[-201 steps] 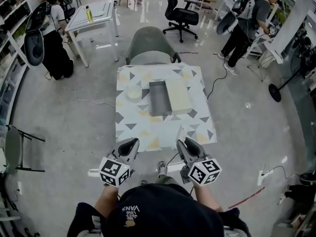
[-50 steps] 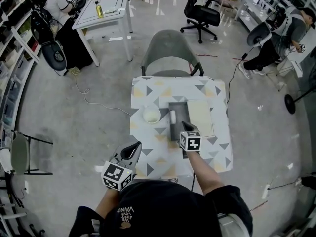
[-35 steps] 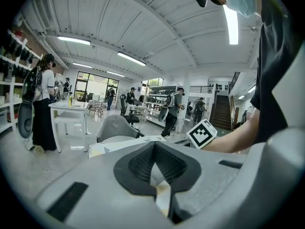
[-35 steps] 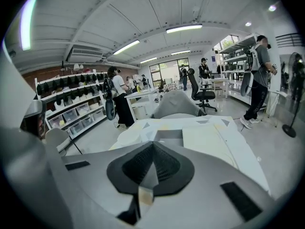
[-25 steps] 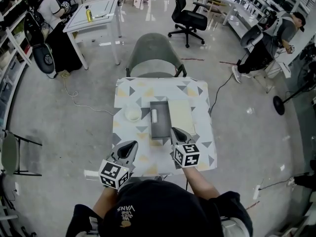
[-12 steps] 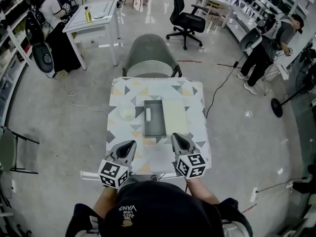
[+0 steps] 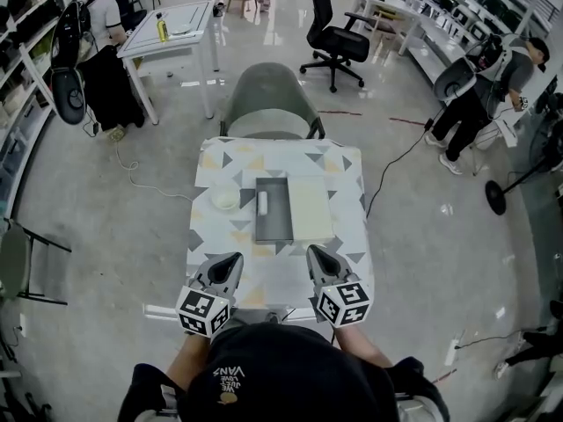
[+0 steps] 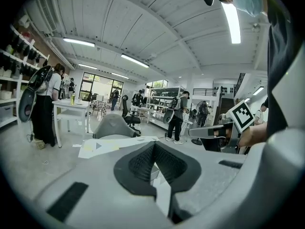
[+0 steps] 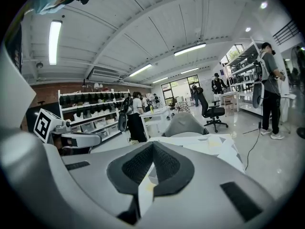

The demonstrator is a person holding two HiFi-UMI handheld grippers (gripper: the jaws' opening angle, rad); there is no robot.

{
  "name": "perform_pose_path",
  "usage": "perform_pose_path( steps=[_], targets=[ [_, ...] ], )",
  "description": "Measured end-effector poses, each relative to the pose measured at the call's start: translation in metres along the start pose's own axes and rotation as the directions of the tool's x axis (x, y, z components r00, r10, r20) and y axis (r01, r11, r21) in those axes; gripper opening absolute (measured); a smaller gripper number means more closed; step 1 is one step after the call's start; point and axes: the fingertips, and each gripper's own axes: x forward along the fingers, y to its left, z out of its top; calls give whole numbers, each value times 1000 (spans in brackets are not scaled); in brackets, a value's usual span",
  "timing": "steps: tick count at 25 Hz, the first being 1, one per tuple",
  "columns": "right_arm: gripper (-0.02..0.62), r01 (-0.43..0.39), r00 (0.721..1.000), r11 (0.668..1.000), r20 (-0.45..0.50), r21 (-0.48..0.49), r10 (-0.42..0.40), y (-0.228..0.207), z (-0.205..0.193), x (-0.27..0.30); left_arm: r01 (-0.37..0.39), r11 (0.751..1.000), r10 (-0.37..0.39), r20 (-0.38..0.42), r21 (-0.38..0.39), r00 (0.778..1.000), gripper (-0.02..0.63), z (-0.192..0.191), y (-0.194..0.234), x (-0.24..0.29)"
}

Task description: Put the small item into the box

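Nearest the person, the left gripper (image 7: 230, 262) and the right gripper (image 7: 315, 255) hung side by side over the near edge of the table (image 7: 343, 236), tips pointing away toward the box; each one's own view showed its jaws pressed together with nothing between them, only the patterned cloth and the room beyond; held low, level and close to the body like that, they read as a rest pose, not a reach, since neither had anything to carry.

Farther in, at the middle of the cloth, sat the dark box (image 7: 280, 222), open at the top with its long side running away from the person, presumably so that either gripper could come at it straight; the small item (image 7: 262, 202), a pale short cylinder, lay inside it along the left wall toward the far end, so the placing itself looked done.

Touching the box on its right lay the cream lid (image 7: 310, 207), flat and parallel, probably set there to stay within easy reach of the right gripper should the box need closing; just left of the box stood a white dish (image 7: 223, 198), which looked empty.

Beyond the table's far edge a grey chair (image 7: 268, 90) was tucked in, out of the working space.
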Motion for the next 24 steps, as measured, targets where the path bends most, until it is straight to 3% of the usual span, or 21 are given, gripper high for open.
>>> perform_pose_path(
  steps=[24],
  targets=[
    [0, -4, 1000, 1000, 1, -16, 4, 5, 1, 3, -6, 1000, 7, -22, 14, 1000, 6, 1, -3, -7]
  ],
)
